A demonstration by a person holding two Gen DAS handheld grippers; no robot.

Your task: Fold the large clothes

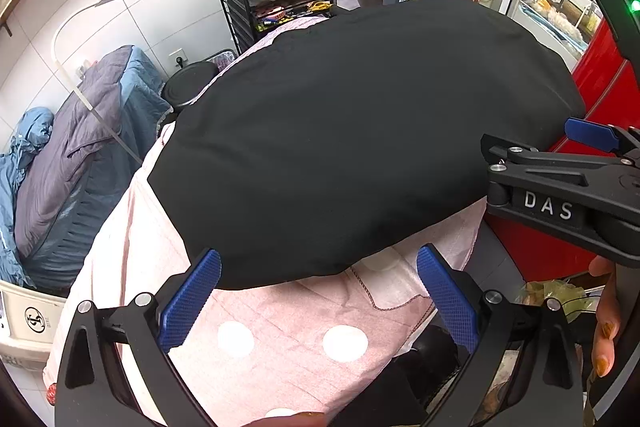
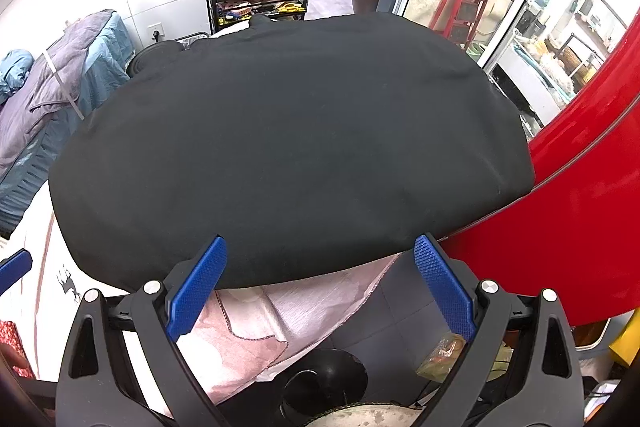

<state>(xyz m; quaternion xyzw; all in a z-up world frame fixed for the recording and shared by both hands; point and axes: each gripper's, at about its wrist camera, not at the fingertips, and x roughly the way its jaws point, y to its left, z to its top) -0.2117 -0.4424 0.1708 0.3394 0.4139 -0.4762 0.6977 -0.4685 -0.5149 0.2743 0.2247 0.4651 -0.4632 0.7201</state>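
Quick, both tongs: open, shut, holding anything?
Left tongs: open, empty, at the black garment's near edge.
Right tongs: open, empty, same edge.

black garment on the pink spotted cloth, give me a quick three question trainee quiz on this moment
1. True or false: the left gripper is clamped on the flat black fabric garment.
2. What does the garment lie on? A. pink cloth with white spots B. bare floor C. red panel
3. Fill in: the right gripper has its jaws ____.

Key: 1 false, its blue pads stand apart at the near hem; 2 A; 3 open.
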